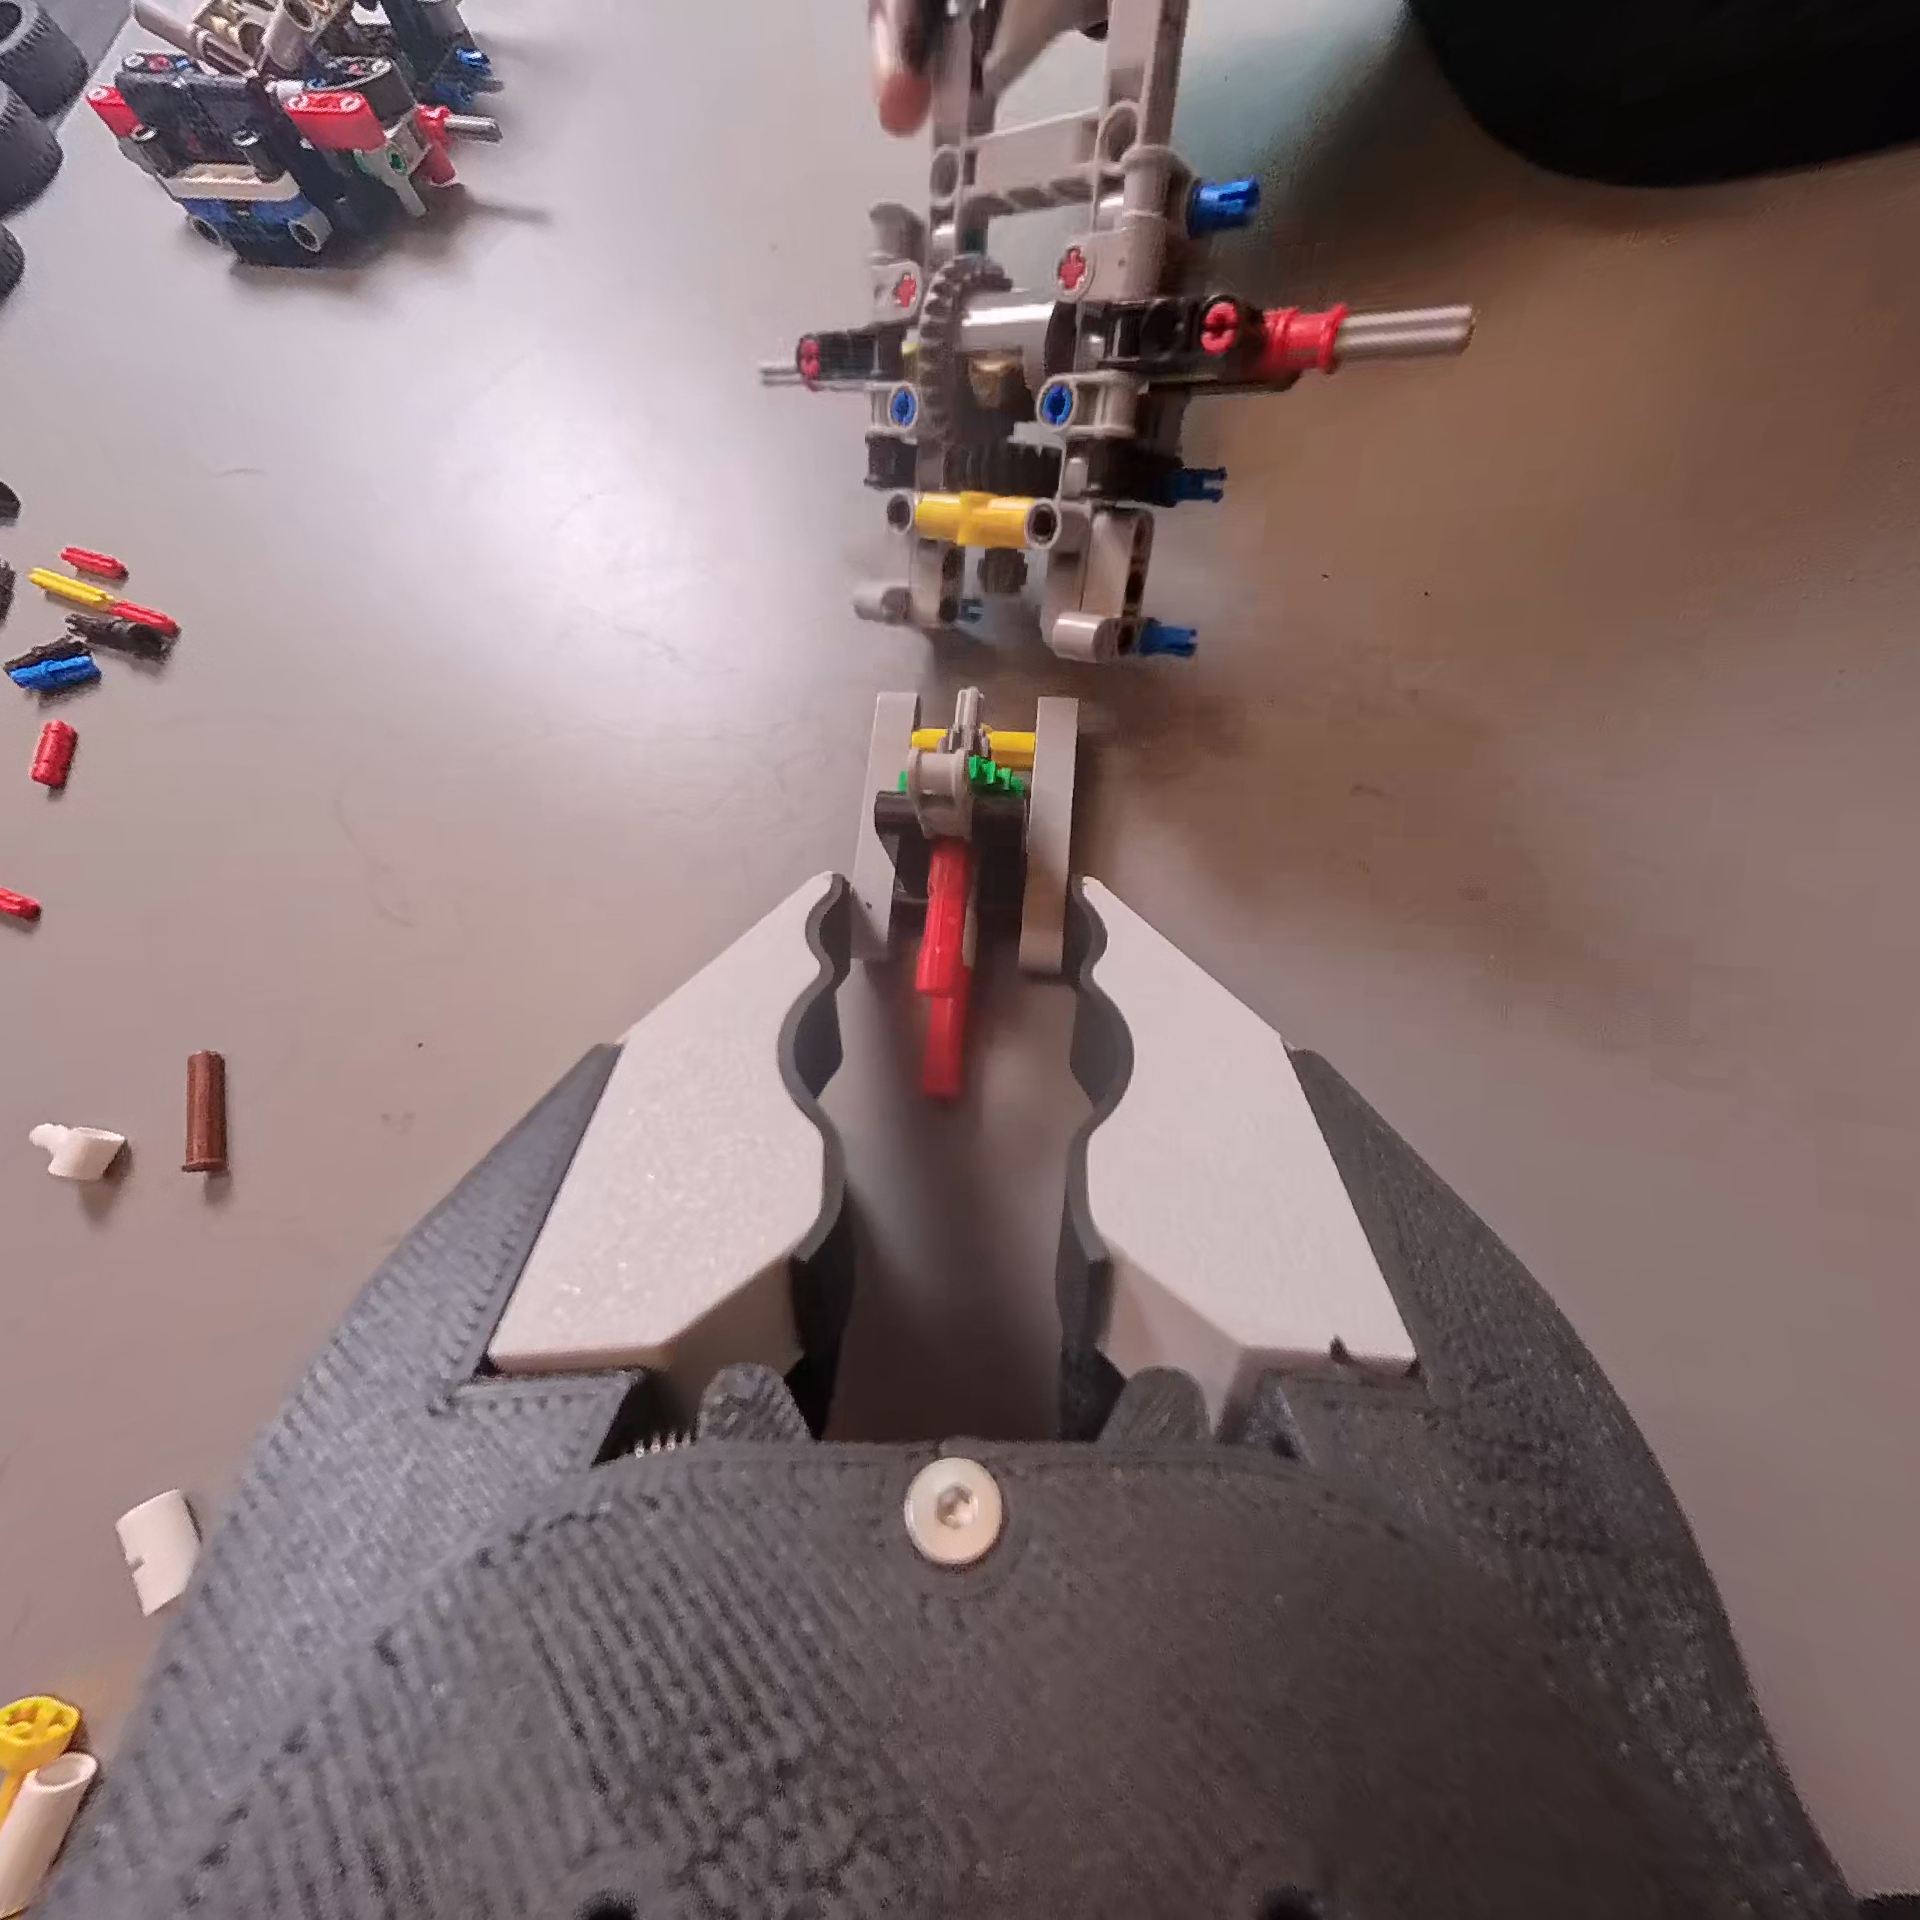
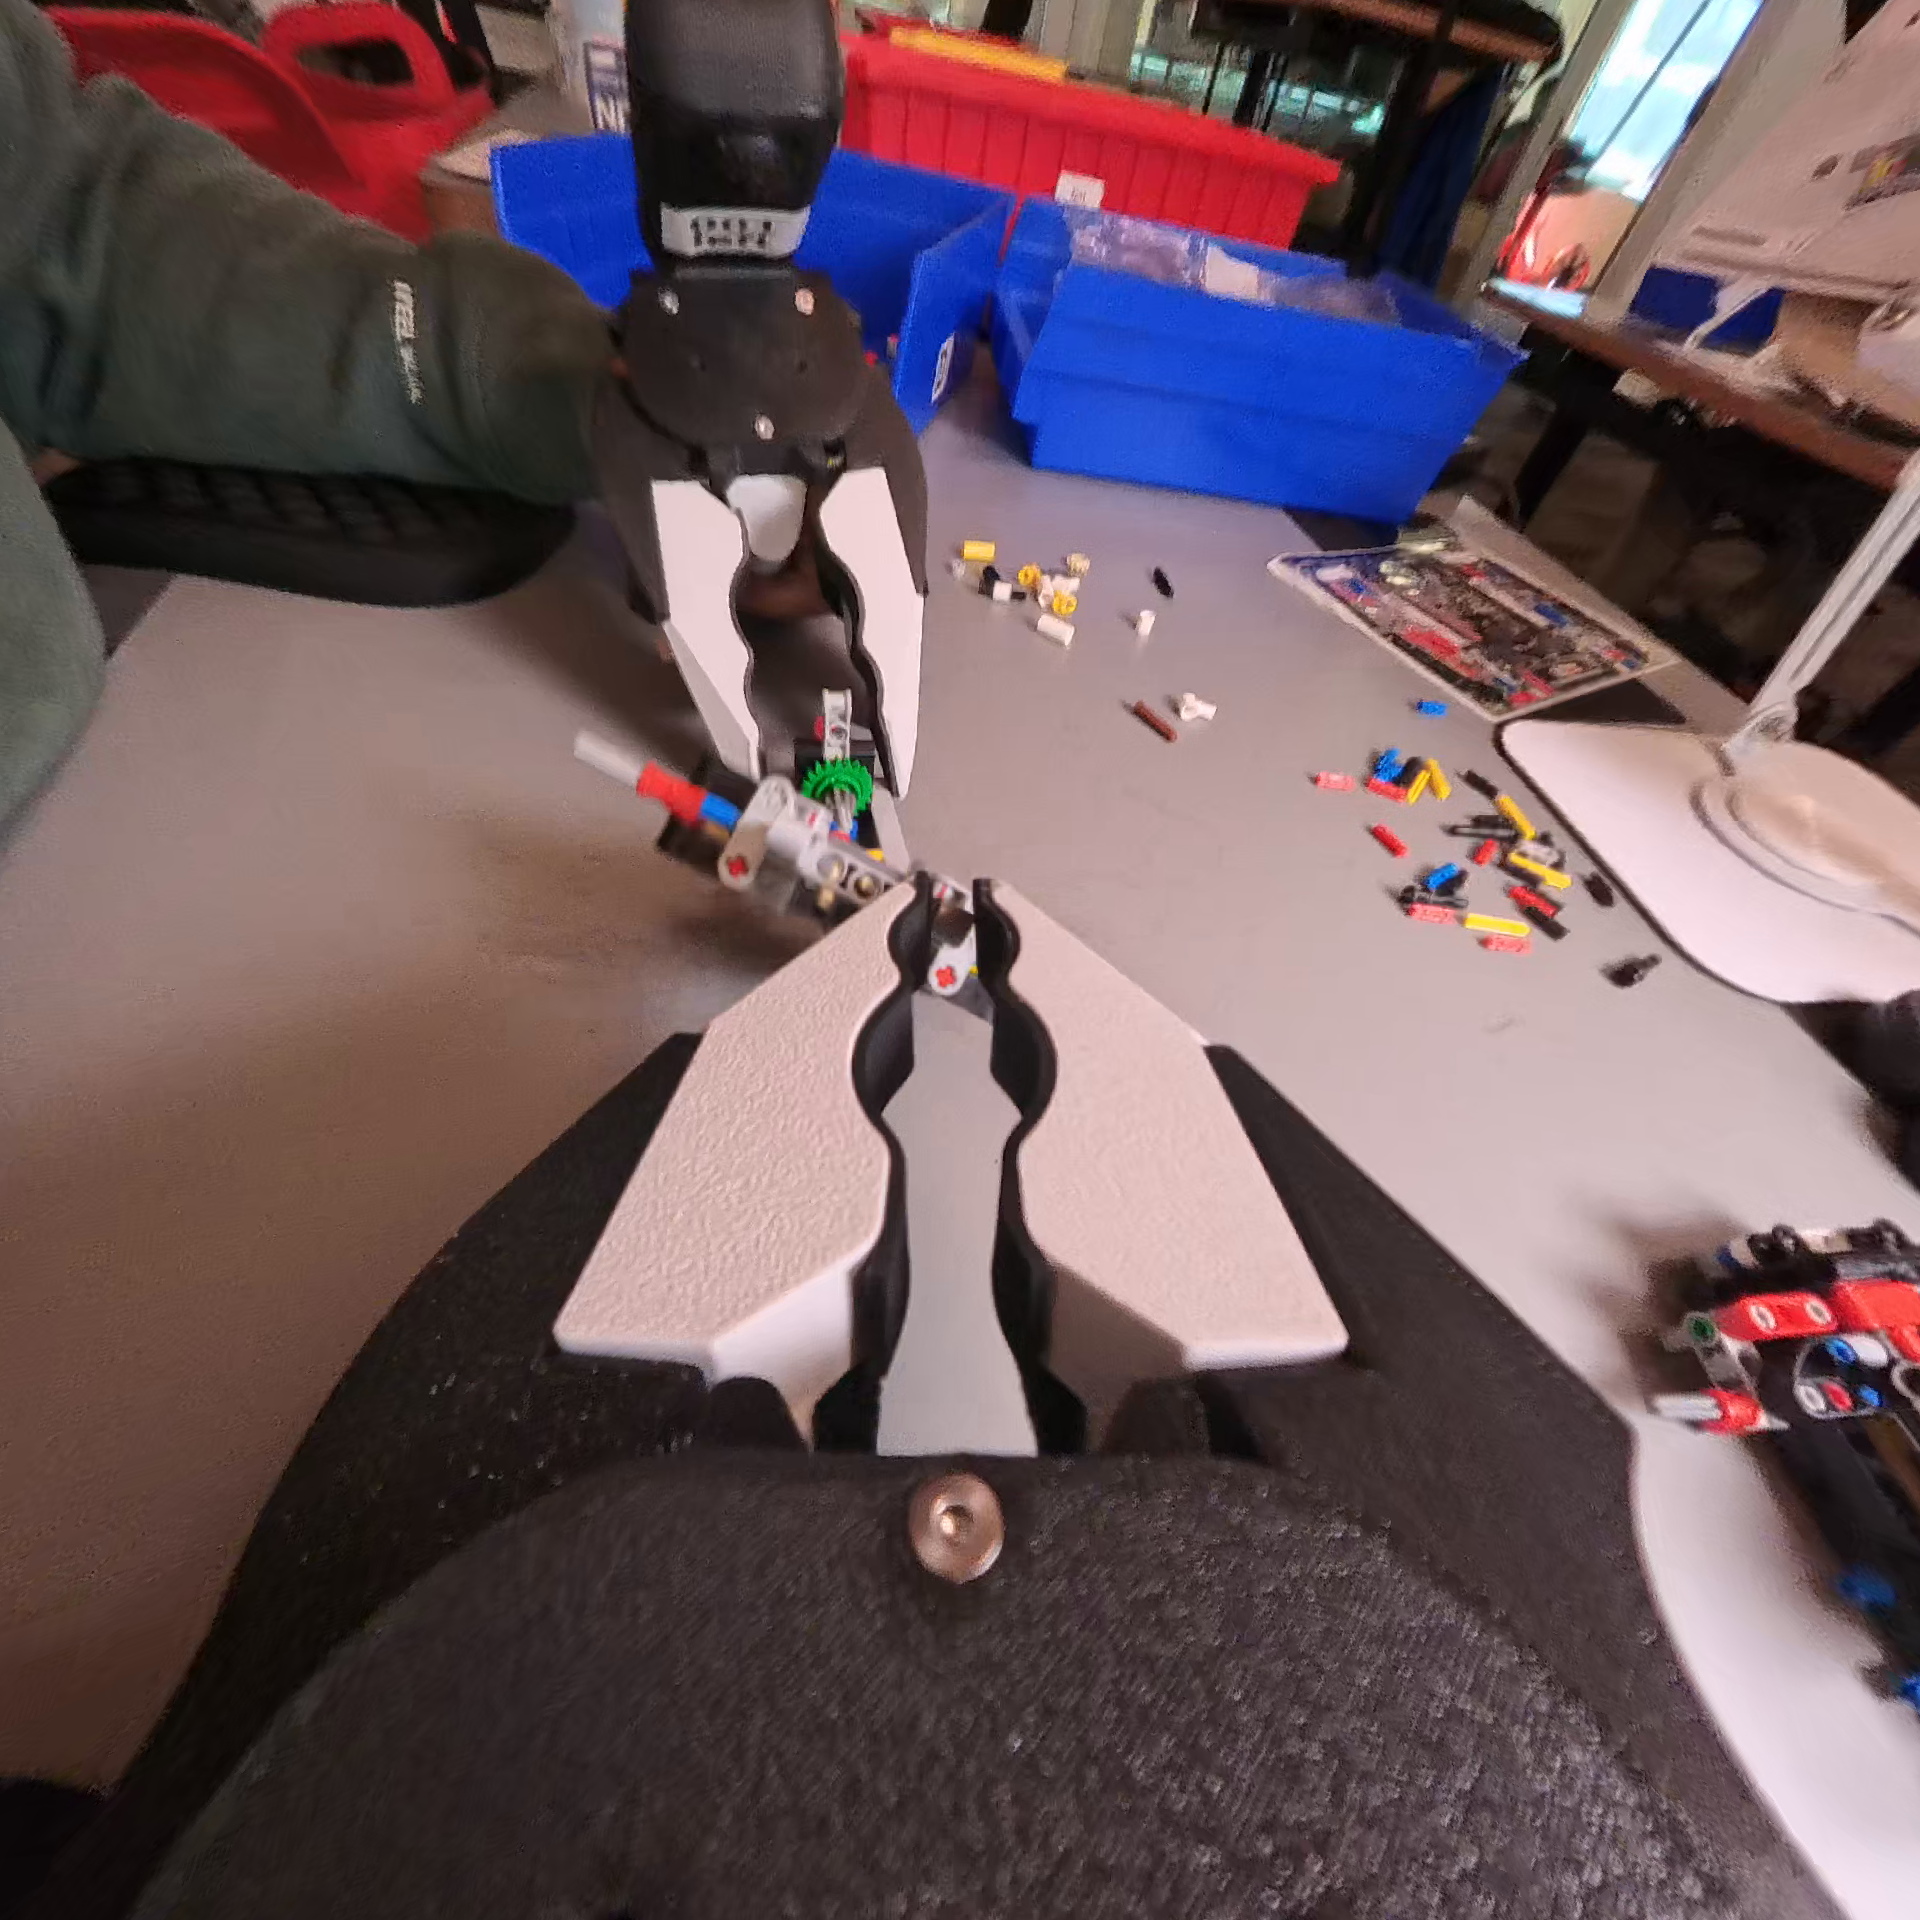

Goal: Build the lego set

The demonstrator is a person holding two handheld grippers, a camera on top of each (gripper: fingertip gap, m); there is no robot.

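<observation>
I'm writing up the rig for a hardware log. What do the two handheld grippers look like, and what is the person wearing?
Both grippers, left and right, have black, coarsely textured printed bodies with a silver screw, pale grey wedge-shaped fingers and wavy black inner jaw edges. The left has flat grey pads. A dark green sleeve with small pale lettering covers the arm.

Your left gripper (image 1: 961,821) clamps a small black block with green gear and red axle (image 1: 945,966); your right gripper (image 2: 948,904) pinches the grey beam frame's (image 1: 1049,343) far end.
</observation>
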